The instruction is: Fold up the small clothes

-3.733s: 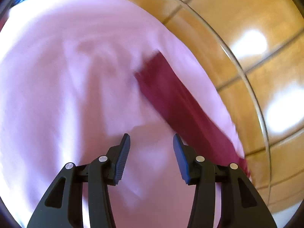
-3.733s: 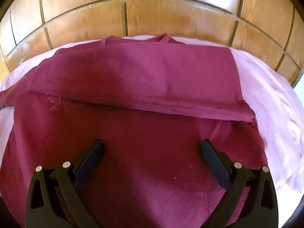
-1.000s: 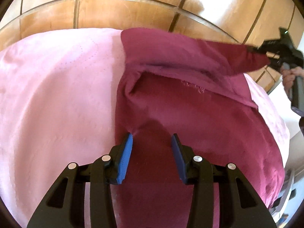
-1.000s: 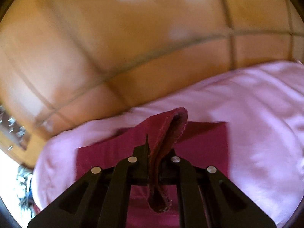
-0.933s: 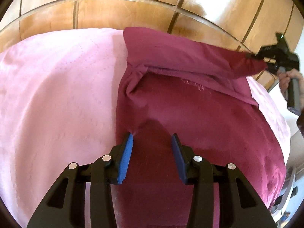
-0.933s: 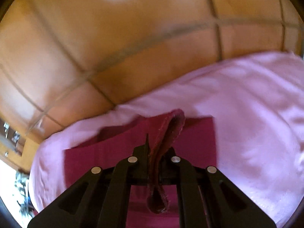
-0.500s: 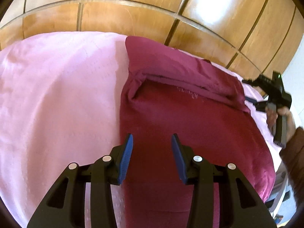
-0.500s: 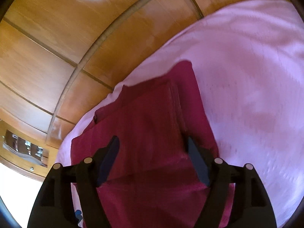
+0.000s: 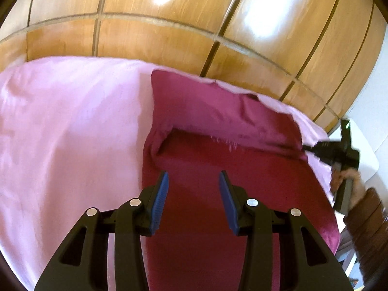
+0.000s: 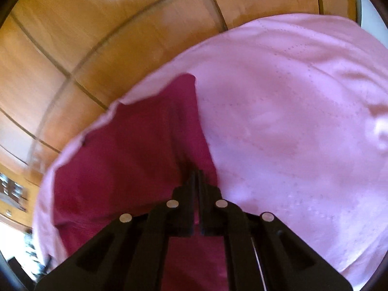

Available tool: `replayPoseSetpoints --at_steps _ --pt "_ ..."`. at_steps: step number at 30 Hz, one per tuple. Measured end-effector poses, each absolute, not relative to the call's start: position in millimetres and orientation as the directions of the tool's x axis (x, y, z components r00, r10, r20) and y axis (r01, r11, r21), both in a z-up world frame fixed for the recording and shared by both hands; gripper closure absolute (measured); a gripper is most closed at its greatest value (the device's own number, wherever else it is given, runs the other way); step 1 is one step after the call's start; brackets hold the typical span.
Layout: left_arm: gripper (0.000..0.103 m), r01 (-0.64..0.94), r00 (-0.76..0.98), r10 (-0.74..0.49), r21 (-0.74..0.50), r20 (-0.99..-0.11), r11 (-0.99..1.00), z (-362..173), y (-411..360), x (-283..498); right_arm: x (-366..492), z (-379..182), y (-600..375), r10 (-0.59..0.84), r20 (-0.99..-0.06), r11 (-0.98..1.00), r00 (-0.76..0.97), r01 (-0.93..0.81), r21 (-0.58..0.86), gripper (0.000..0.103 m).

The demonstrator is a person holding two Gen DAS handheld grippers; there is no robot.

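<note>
A maroon cloth [image 9: 232, 169] lies on a pink sheet [image 9: 68, 126], with its far strip folded over toward me. My left gripper [image 9: 191, 181] is open and empty, hovering over the cloth's near left part. My right gripper [image 10: 196, 173] is shut on the maroon cloth [image 10: 126, 155] at the edge of its folded strip. It also shows at the right of the left wrist view [image 9: 304, 148], at the fold's right corner.
A glossy wooden panelled wall [image 9: 184, 24] runs behind the sheet. A white surface [image 9: 363, 145] stands past the sheet's right edge. A person's hand and brown sleeve [image 9: 363, 208] hold the right gripper.
The right gripper let go of the cloth's lifted end, opened, then came down and shut on the fold's right corner. The folded strip now lies flat. The left gripper stayed open.
</note>
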State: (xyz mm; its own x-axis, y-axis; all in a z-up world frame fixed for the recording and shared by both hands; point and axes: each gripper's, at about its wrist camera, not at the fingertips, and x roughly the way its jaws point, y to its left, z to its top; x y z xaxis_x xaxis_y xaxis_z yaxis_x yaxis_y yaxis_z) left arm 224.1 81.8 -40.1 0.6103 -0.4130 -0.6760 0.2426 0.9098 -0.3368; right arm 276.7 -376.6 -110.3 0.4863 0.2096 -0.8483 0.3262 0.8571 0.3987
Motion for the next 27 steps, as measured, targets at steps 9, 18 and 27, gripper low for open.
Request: replayPoseSetpoints --at_steps 9,18,27 --pt "0.061 0.207 0.682 -0.391 -0.350 -0.618 0.914 -13 79 287 282 -64 -333 0.171 -0.781 0.915 0.601 0.198 0.352 0.048" --pt "0.061 0.185 0.659 -0.372 -0.339 -0.653 0.923 -27 40 366 335 -100 -270 0.062 -0.834 0.986 0.548 0.097 0.137 0.030" --pt "0.061 0.174 0.628 -0.314 -0.264 -0.712 0.949 -95 29 390 325 -139 -279 0.034 -0.810 0.991 0.585 0.088 0.105 0.017"
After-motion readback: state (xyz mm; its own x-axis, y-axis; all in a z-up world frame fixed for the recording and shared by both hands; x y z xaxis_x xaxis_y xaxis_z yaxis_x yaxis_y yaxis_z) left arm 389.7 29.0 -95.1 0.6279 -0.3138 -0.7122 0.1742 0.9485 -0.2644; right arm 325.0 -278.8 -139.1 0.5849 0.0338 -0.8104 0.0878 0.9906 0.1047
